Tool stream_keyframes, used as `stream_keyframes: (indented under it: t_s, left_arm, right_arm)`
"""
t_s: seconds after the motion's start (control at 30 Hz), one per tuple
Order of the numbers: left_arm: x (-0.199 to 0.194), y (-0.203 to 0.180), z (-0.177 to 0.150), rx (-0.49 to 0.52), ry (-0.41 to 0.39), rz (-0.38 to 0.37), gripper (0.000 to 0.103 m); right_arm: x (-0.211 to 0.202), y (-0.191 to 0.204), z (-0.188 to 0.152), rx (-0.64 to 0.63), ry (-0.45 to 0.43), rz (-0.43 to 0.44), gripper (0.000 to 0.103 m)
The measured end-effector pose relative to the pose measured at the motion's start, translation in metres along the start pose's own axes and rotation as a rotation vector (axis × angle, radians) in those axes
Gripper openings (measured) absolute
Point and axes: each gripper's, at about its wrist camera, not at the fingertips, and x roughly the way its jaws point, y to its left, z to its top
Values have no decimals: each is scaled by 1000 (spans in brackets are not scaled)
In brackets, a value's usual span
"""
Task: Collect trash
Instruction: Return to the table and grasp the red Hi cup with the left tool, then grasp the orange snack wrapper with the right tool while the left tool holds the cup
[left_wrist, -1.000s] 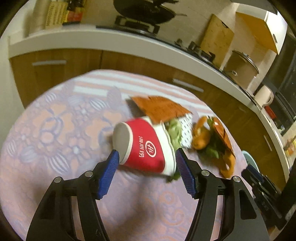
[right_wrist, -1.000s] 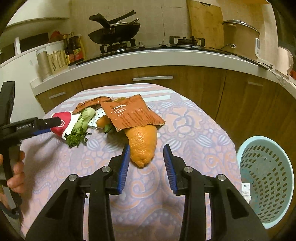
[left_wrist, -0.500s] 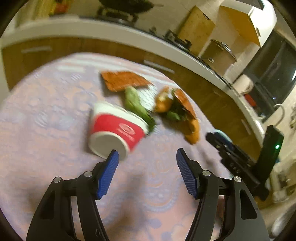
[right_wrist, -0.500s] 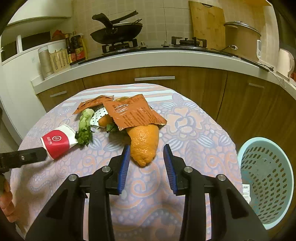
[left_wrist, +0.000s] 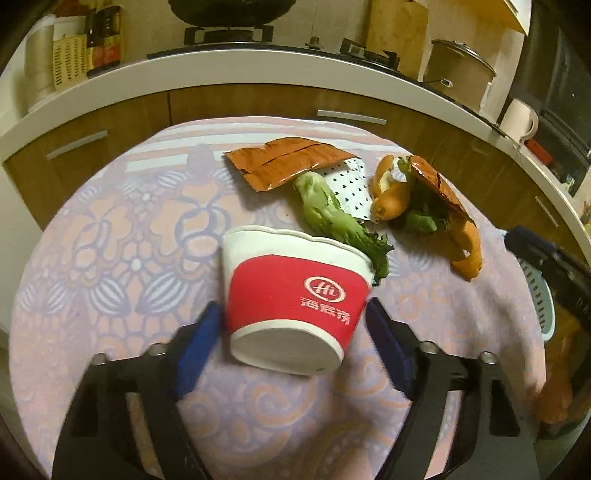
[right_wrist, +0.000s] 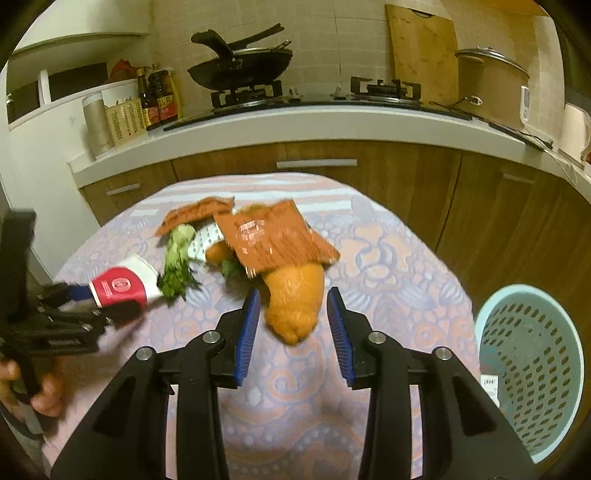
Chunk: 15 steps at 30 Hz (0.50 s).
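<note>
A red and white paper cup (left_wrist: 295, 295) lies on its side on the patterned tablecloth, its base toward me. My left gripper (left_wrist: 295, 332) is open, its blue pads on either side of the cup's base, not pressing it. The cup also shows in the right wrist view (right_wrist: 122, 286). My right gripper (right_wrist: 291, 328) is open around the near end of an orange peel (right_wrist: 295, 299). Brown wrappers (right_wrist: 273, 236), a lettuce leaf (left_wrist: 332, 218) and a dotted paper (left_wrist: 351, 184) lie behind.
A light blue perforated basket (right_wrist: 532, 373) stands off the table's right edge. A second orange peel (left_wrist: 391, 192) lies by the greens. Behind the table run wooden cabinets (right_wrist: 317, 162) and a white counter with stove, wok and pot.
My left gripper swung back to face the cup and closed in, so the cup's base now sits between its pads. My right gripper moved forward slightly around the orange peel.
</note>
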Motion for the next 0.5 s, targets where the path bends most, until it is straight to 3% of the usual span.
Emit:
stream_keyframes:
  t_s: [0.23, 0.33, 0.43, 0.5]
  left_arm:
    - [-12, -1, -5, -23, -78, 19, 67]
    - [-24, 7, -7, -63, -140, -6, 67]
    - [-31, 11, -8, -90, -182, -18, 67]
    - [-33, 11, -7, -96, -198, -24, 67]
  right_arm:
    - [17, 19, 25, -76, 10, 6, 54]
    - [31, 19, 38, -58, 28, 11, 55]
    - [46, 13, 53, -34, 41, 15, 65]
    - [64, 7, 59, -15, 75, 29, 66]
